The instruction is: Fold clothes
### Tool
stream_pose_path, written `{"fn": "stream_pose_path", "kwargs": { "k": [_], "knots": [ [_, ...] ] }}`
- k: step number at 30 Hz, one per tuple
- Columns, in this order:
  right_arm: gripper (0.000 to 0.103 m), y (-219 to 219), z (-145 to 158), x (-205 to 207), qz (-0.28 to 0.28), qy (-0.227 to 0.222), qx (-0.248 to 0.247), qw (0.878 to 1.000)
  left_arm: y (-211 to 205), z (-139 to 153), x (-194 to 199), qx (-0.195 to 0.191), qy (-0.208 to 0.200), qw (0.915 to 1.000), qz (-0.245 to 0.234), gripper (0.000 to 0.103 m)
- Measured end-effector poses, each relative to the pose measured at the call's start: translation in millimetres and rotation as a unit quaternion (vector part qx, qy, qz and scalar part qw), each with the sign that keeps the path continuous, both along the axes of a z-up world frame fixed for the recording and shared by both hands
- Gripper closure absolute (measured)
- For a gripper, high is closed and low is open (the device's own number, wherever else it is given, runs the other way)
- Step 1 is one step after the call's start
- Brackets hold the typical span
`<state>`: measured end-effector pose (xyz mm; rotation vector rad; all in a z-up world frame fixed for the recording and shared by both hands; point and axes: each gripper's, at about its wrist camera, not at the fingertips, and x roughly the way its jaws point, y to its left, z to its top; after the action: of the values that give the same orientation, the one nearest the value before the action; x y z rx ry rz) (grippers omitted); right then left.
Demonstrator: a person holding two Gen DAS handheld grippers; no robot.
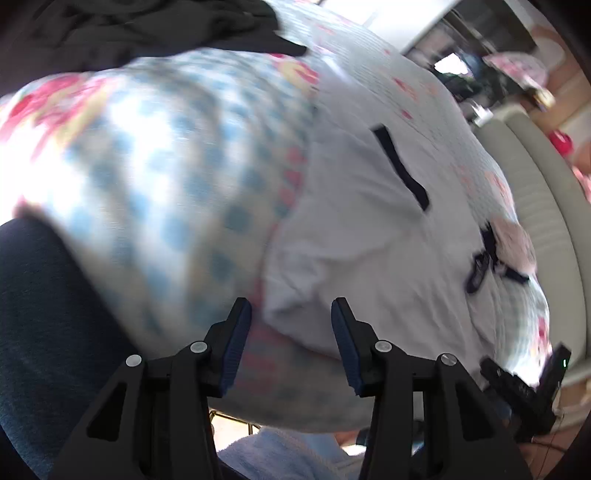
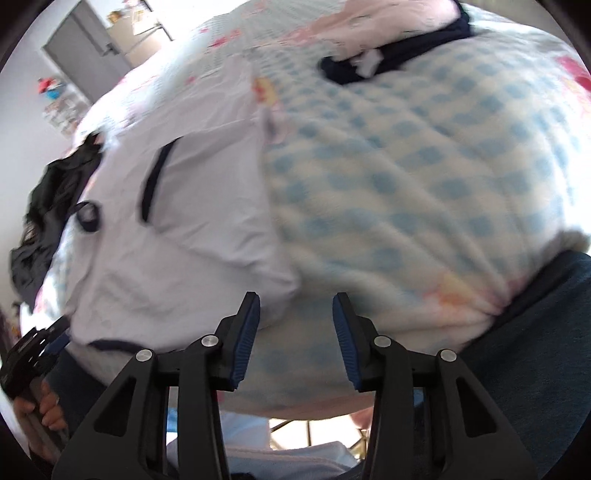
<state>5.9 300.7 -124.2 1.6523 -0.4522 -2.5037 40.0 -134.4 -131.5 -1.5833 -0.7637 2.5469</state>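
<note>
A white garment with dark navy trim (image 1: 354,236) lies spread on a bed with a blue-checked, flowered quilt (image 1: 166,166). My left gripper (image 1: 291,314) is open and empty, just above the garment's near corner. In the right wrist view the same white garment (image 2: 192,221) lies left of centre on the quilt (image 2: 424,184). My right gripper (image 2: 295,310) is open and empty, its fingers just past the garment's near right corner. The left gripper (image 2: 33,350) shows at the far left there, held in a hand. The right gripper (image 1: 524,384) shows at the lower right of the left wrist view.
A black garment (image 1: 147,26) lies at the far side of the bed, also visible in the right wrist view (image 2: 51,206). A pink and navy garment (image 2: 388,40) lies at the far right. Dark blue cloth (image 1: 48,332) is close by at the bed's near edge. A padded bed frame (image 1: 546,206) runs on the right.
</note>
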Motion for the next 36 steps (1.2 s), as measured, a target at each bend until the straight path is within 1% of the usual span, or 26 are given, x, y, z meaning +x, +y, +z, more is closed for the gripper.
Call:
{"fn": "stream_pose_path", "kwargs": {
  "k": [1,2,3,5,7,8,9,11,13,15,16,18,19,20,23,25,26,27,29,31,32,34,36],
  "knots": [
    [0.062,-3,-2,-2,0.005,0.0,-0.007,1.0,-1,-1,0,-0.004,0.0,1.0,0.005,0.062],
    [0.062,-5,-4,-4,0.009,0.0,-0.012,1.0,-4,-2,-1,-0.007,0.001,0.9999,0.015,0.078],
    [0.062,-5,-6,-5,0.005,-0.002,-0.007,1.0,-10,-4,0,-0.003,-0.005,0.9995,0.031,0.084],
    [0.062,-1,-7,-6,-0.008,-0.005,0.01,1.0,-21,-3,3,0.002,-0.006,0.9986,0.052,0.084],
    [0.062,5,-7,-5,-0.021,-0.006,0.022,1.0,-24,0,8,-0.011,-0.007,0.9985,0.052,0.084],
    [0.062,9,-6,-3,-0.027,-0.006,0.024,0.999,-23,1,9,-0.009,-0.008,0.9988,0.048,0.084],
    [0.062,11,-5,-2,-0.027,-0.006,0.021,0.999,-23,2,10,-0.004,-0.01,0.999,0.043,0.079],
    [0.061,13,-6,-2,-0.023,-0.009,0.014,1.0,-19,2,10,-0.008,-0.01,0.9995,0.03,0.072],
    [0.058,15,-6,-2,-0.019,-0.011,0.006,1.0,-16,2,10,-0.014,-0.01,0.9997,0.015,0.066],
    [0.053,11,-9,-5,-0.012,-0.011,-0.005,1.0,-16,1,8,-0.006,-0.009,0.9999,0.011,0.059],
    [0.052,9,-10,-7,-0.008,-0.012,-0.011,1.0,-20,-1,9,0.012,-0.003,0.9998,0.014,0.056],
    [0.051,6,-14,-12,-0.002,-0.01,-0.023,1.0,-28,-6,11,0.053,0.013,0.9982,0.023,0.047],
    [0.049,4,-17,-14,-0.002,-0.008,-0.027,1.0,-32,-10,12,0.078,0.021,0.9963,0.03,0.045],
    [0.045,3,-20,-16,-0.004,-0.006,-0.03,1.0,-37,-13,12,0.101,0.024,0.9938,0.04,0.044],
    [0.045,1,-25,-18,-0.014,0.001,-0.039,0.999,-45,-11,16,0.15,0.054,0.9855,0.06,0.044],
    [0.051,4,-25,-16,-0.022,0.005,-0.056,0.998,-49,-7,17,0.171,0.073,0.9804,0.066,0.042],
    [0.055,8,-22,-15,-0.025,0.009,-0.068,0.997,-52,-7,16,0.181,0.077,0.9779,0.071,0.042],
    [0.055,11,-22,-17,-0.028,0.012,-0.08,0.996,-53,-9,14,0.187,0.074,0.9767,0.075,0.043],
    [0.055,21,-24,-17,-0.04,0.011,-0.115,0.992,-53,-15,9,0.193,0.066,0.9757,0.08,0.045],
    [0.055,21,-28,-22,-0.035,0.003,-0.126,0.991,-53,-20,4,0.2,0.057,0.9744,0.086,0.047],
    [0.055,17,-28,-24,-0.025,0.002,-0.116,0.993,-50,-21,-1,0.2,0.056,0.9746,0.083,0.048],
    [0.06,4,-25,-30,0.001,0.012,-0.089,0.996,-40,-24,-13,0.198,0.055,0.9757,0.074,0.055],
    [0.066,-1,-19,-33,0.001,0.024,-0.095,0.995,-32,-26,-23,0.19,0.055,0.9779,0.067,0.057]
  ]
}}
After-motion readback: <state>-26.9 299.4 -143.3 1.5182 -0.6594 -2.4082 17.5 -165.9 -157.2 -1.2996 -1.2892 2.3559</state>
